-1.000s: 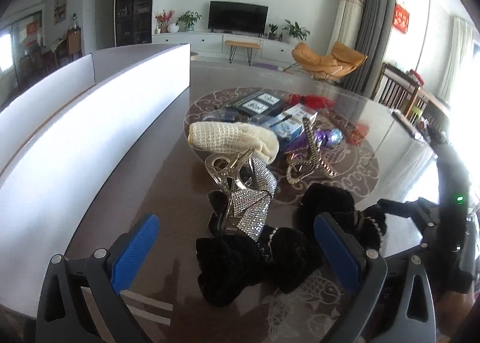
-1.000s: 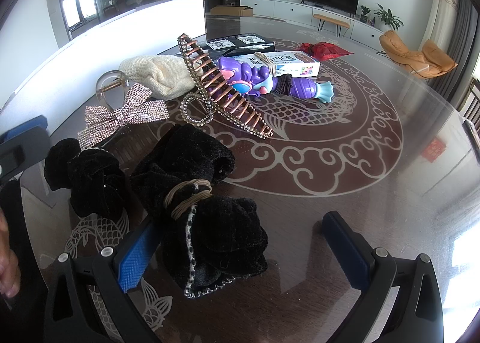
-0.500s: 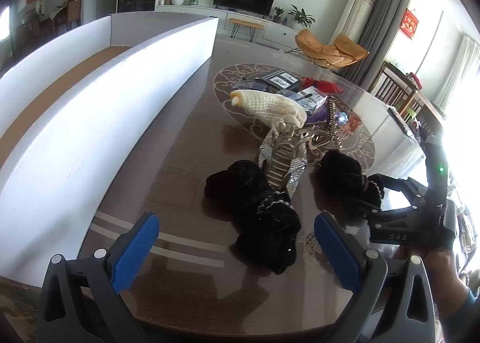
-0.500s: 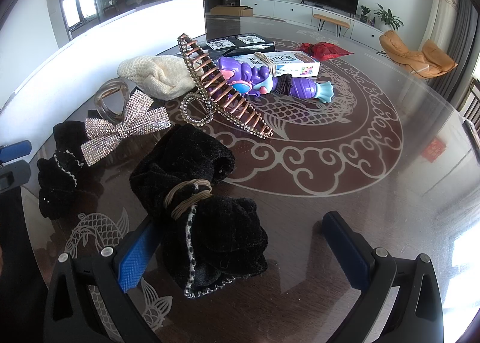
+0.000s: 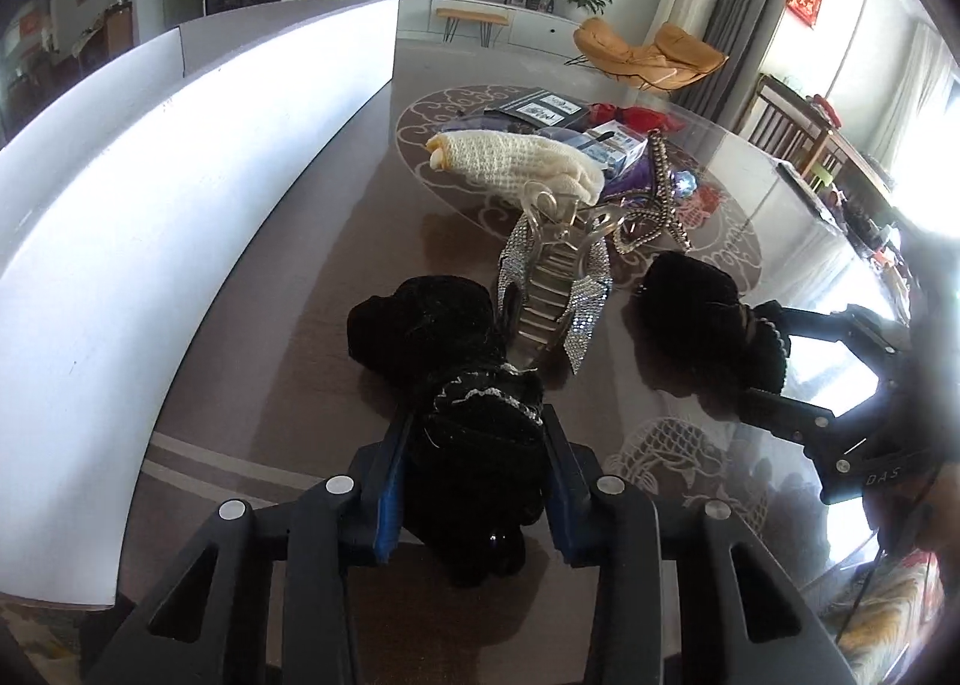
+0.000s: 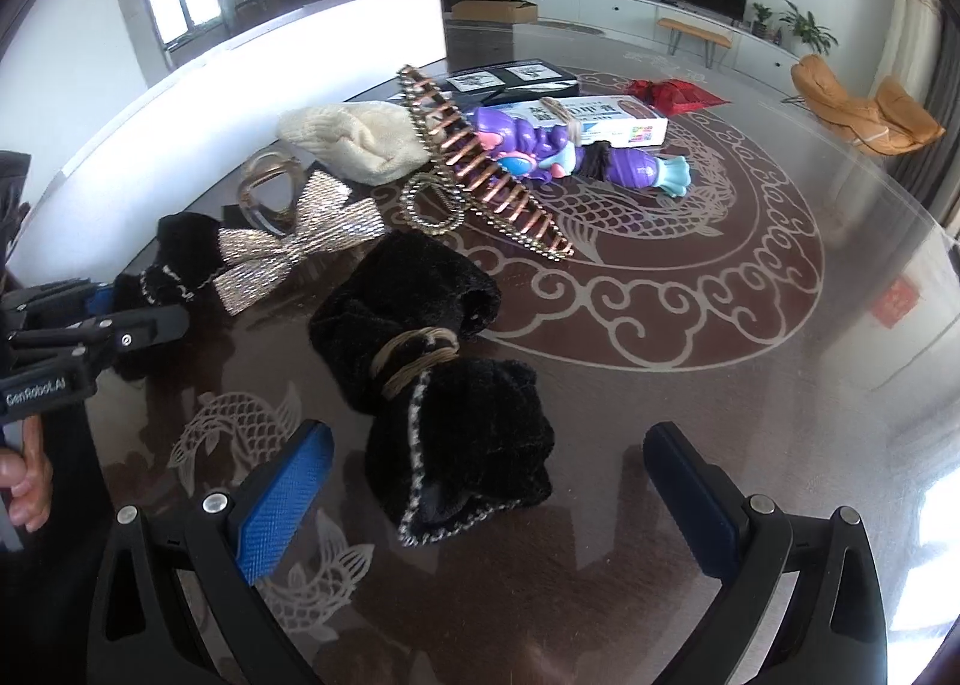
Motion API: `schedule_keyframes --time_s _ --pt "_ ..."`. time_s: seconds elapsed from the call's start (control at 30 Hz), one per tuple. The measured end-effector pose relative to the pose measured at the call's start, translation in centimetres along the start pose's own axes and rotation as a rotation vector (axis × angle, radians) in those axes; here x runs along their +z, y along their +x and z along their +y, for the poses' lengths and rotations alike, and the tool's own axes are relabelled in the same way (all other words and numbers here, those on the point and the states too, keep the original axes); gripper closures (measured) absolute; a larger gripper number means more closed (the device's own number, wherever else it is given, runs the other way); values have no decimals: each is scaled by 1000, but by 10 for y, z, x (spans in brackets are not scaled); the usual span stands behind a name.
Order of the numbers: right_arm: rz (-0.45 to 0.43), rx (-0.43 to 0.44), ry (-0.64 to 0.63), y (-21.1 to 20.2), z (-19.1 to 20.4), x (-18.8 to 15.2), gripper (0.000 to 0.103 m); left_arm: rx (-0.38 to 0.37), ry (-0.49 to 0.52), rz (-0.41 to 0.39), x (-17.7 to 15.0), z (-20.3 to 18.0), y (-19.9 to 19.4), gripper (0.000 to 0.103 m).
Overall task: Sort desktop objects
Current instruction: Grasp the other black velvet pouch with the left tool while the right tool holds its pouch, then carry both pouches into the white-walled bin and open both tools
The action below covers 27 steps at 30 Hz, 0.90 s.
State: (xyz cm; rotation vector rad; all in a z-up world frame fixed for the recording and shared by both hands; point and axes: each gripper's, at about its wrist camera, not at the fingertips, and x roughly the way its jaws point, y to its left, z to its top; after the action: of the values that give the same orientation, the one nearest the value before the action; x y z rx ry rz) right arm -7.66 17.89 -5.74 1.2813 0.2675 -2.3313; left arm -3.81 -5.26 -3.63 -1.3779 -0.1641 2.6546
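Observation:
My left gripper (image 5: 474,475) is shut on the near end of a black velvet bow (image 5: 462,385) that lies on the dark table; it also shows in the right wrist view (image 6: 174,277). A rhinestone bow clip (image 5: 555,289) rests just beyond it. My right gripper (image 6: 486,481) is open, its blue pads either side of a second black velvet bow (image 6: 438,361) tied with a tan band. That bow also shows in the left wrist view (image 5: 702,319).
A white box wall (image 5: 180,175) runs along the left. Further back lie a cream knit item (image 6: 354,139), a rhinestone comb (image 6: 486,169), a purple toy (image 6: 564,151), a white carton (image 6: 606,118) and black cards (image 6: 510,76).
My left gripper has moved forward and shut on the black velvet bow. The right gripper has not moved.

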Motion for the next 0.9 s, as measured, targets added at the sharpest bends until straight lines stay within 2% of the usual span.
schedule_keyframes --time_s 0.07,0.17,0.23,0.3,0.4,0.53,0.63,0.7,0.9 --pt "42 12 -83 -1 11 7 0 -25 20 -9 1 -3 -10 65" --pt "59 1 -193 3 27 25 1 -68 33 -19 4 -9 -20 65" --pt "68 -2 -214 10 31 36 11 -83 28 -33 4 -11 -28 65" --pt "128 25 -233 20 32 40 68 -104 6 -48 2 -6 -38 65" --pt "153 26 -243 11 34 40 69 -142 -55 -86 -2 10 -68 65" --pt "105 57 -242 -27 44 53 69 -146 -118 -182 13 39 -117 65" --pt "35 93 -265 -54 67 88 69 -87 -161 -245 32 76 -147 65" --pt "-10 134 -278 -63 92 121 69 -14 -199 -267 45 106 -157 65" --pt "-141 267 -320 -52 198 225 69 101 -326 -205 70 189 -140 65"
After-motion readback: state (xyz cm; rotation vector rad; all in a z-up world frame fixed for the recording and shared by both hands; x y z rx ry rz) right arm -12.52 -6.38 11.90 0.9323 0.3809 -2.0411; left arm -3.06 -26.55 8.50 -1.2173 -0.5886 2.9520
